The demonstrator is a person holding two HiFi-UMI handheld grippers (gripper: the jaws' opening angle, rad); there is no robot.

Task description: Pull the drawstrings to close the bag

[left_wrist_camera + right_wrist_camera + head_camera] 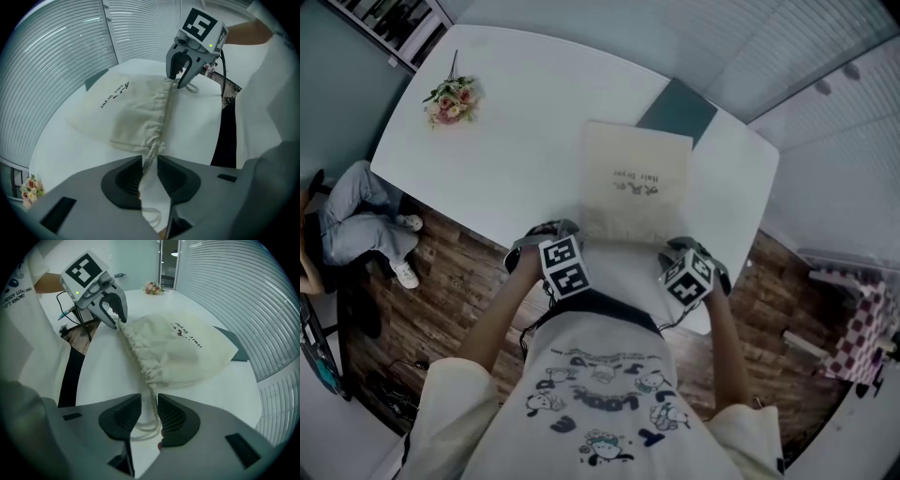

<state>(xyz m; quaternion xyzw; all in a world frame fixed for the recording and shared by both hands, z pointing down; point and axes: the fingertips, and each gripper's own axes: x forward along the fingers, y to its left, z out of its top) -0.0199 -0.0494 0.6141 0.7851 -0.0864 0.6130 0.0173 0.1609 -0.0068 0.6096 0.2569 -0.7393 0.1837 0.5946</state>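
Observation:
A cream drawstring bag (637, 178) lies flat on the white table (516, 141), its gathered mouth toward me. My left gripper (551, 230) is at the mouth's left corner. In the left gripper view its jaws (150, 161) stand a little apart, with the knotted drawstring (153, 149) entering the gap. My right gripper (680, 246) is at the right corner. Its jaws (149, 404) are also narrowly apart, with thin loops of cord (145, 430) running between them and table showing beside the cord. Each gripper also shows in the other's view: the right gripper (179, 84) and the left gripper (118, 320).
A small bunch of flowers (450, 101) lies at the table's far left. A dark flat pad (680, 108) sticks out beyond the bag. A seated person (356, 220) is on the left, beside the table. A checked cloth (862, 319) is on the right.

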